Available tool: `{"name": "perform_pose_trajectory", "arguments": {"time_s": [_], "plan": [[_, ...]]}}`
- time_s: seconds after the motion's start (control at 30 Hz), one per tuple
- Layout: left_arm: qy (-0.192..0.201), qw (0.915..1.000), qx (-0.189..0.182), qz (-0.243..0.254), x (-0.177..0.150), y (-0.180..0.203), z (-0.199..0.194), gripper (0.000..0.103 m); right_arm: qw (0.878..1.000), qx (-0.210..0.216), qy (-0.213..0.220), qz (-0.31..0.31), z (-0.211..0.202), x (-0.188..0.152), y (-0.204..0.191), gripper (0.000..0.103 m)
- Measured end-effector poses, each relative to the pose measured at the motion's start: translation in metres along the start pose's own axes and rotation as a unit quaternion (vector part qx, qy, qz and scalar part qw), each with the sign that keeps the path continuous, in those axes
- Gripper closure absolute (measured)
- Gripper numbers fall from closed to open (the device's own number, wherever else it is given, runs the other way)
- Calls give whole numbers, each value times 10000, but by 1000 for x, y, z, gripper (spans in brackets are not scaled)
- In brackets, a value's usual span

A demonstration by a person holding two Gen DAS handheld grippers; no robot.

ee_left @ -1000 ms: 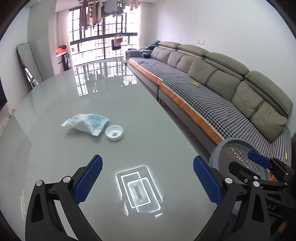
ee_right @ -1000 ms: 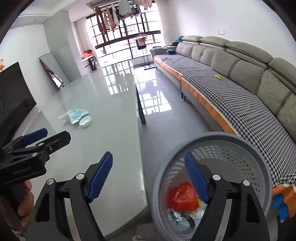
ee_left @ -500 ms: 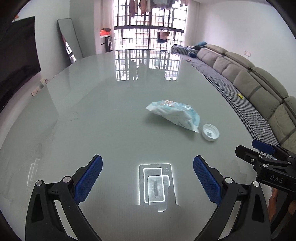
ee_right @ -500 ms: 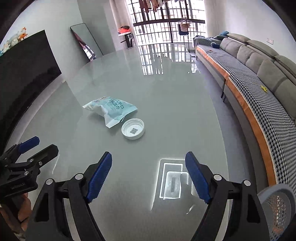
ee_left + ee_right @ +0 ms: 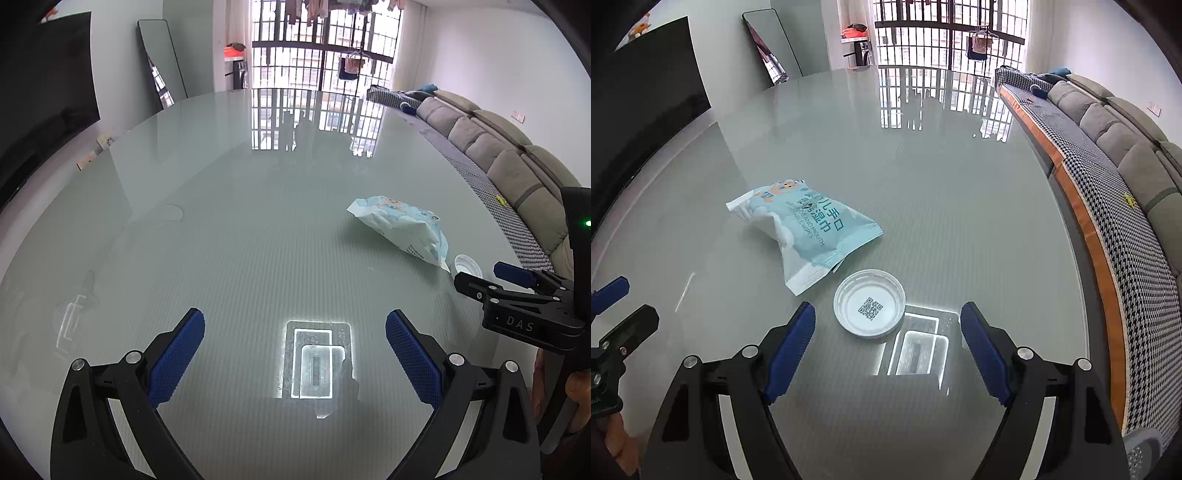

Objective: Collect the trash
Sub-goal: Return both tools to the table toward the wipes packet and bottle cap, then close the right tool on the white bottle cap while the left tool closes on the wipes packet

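Note:
A light blue wet-wipes packet (image 5: 805, 229) lies flat on the glossy grey table (image 5: 923, 177). A white round lid (image 5: 870, 303) with a QR code sits just right of it. My right gripper (image 5: 888, 345) is open and empty, just short of the lid, slightly to its right. In the left wrist view the packet (image 5: 404, 227) and the lid (image 5: 467, 264) lie at the far right. My left gripper (image 5: 295, 354) is open and empty over bare table, well left of them. The right gripper (image 5: 517, 295) shows at that view's right edge.
A long grey sofa (image 5: 1126, 147) with a checked cover runs along the table's right side. The grey mesh bin's rim (image 5: 1141, 446) shows at the lower right, below the table edge. A dark TV (image 5: 646, 81) and a leaning mirror (image 5: 772, 48) stand at the left.
Both grippers have swung left from the bin toward the table. The right gripper has closed in on the lid and packet. Both stay open.

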State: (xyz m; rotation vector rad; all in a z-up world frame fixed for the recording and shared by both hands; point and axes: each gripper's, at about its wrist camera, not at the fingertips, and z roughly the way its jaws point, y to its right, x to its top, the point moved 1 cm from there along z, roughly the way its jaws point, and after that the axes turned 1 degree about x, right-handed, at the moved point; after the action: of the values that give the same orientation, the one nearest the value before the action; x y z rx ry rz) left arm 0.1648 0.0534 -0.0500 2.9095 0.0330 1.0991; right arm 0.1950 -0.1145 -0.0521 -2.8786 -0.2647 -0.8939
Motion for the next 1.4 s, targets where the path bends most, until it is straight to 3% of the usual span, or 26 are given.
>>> {"name": "perform_pose_trajectory", "arguments": {"time_s": [0.07,0.13,0.17,0.3,0.6,0.9,1.03,1.4], "plan": [[-22,10000,3,30,0,2,0,6,10000,-51,-9,-82,4,0,-3,26],[-53,10000,-20,34,0,5,1,6,9999,-61,-6,-149,5,-1,-6,35],[-57,10000,-18,48,0,5,1,6,9998,-57,-19,-187,7,-1,-9,44],[-60,9999,26,128,1,14,1,6,9995,-15,18,-324,7,-3,-17,64],[-62,9998,30,174,12,42,10,6,9996,16,244,142,-12,-10,16,64],[-305,9993,-34,227,23,76,37,6,9960,229,520,690,-25,-11,46,64],[-199,9993,36,317,33,89,42,6,9947,189,553,848,-27,-11,57,64],[-394,9981,318,346,40,86,63,6,9918,328,624,1064,-29,-13,66,64]]}}
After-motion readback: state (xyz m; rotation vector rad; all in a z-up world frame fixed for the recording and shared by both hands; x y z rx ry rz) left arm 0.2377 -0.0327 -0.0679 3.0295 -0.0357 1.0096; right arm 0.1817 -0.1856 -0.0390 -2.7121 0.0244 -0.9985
